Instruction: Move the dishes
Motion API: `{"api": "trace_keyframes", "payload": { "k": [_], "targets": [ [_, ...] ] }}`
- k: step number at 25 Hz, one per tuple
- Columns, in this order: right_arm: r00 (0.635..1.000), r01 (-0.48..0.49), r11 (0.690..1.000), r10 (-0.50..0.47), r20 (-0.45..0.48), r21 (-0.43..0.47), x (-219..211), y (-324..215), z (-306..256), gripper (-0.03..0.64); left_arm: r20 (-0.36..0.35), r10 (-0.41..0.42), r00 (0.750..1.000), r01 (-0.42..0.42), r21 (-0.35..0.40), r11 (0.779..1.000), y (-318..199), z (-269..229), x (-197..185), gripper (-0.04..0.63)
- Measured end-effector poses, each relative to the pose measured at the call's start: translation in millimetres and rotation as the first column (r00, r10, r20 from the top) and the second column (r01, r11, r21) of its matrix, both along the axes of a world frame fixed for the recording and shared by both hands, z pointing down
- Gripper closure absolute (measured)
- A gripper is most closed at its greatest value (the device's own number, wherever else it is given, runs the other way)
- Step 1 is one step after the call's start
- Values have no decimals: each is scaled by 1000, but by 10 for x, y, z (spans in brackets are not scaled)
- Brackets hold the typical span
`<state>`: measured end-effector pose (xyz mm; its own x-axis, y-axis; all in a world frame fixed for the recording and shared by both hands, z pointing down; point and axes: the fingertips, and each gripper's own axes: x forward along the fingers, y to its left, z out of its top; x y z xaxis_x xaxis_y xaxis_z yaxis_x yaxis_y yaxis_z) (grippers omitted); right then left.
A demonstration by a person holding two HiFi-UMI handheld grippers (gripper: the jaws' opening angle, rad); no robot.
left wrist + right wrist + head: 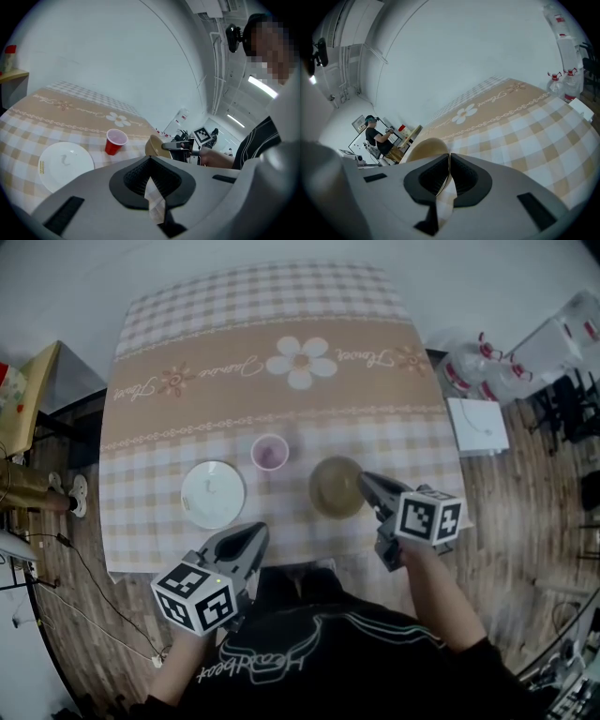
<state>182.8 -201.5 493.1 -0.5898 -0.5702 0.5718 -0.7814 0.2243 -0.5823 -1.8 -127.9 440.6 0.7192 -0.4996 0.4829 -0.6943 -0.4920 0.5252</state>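
On the checked tablecloth (281, 399) a white plate (213, 493) lies front left, with a red cup (269, 453) behind it and a tan bowl (333, 487) to the right. My right gripper (364, 481) is shut on the bowl's right rim. In the right gripper view the bowl (423, 149) curves up between the right gripper's (448, 157) jaws. My left gripper (258, 538) hangs at the table's front edge, right of the plate, shut on nothing. The left gripper view shows the left gripper (150, 158), the plate (65, 164), the cup (115, 140) and the bowl (153, 146), which looks tilted.
Water bottles (478, 371) and a white board (478, 425) sit on the wooden floor to the right of the table. A yellow stand (33, 395) and cables are at the left. A seated person (377, 136) shows far off in the right gripper view.
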Motion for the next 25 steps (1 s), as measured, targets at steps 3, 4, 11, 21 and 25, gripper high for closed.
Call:
{"api": "trace_keyframes", "payload": {
  "k": [3, 4, 11, 21, 25],
  "targets": [
    [1000, -11, 1000, 11, -8, -8, 163, -48, 66, 592, 5, -3, 1000, 3, -9, 1000, 3, 29, 103, 598],
    [1000, -13, 1000, 13, -10, -9, 208, -64, 89, 592, 7, -4, 1000, 4, -12, 1000, 1, 41, 134, 598],
    [999, -23, 999, 22, -26, -40, 421, -164, 291, 592, 12, -14, 1000, 14, -20, 1000, -44, 54, 309, 600],
    [999, 46, 996, -48, -26, -79, 252, -266, 544, 591, 29, -60, 998, 61, -27, 998, -37, 93, 321, 598],
    [998, 65, 994, -64, 5, -84, 216, -314, 543, 591, 30, -86, 996, 87, -42, 995, -40, 172, 297, 598]
  ]
}}
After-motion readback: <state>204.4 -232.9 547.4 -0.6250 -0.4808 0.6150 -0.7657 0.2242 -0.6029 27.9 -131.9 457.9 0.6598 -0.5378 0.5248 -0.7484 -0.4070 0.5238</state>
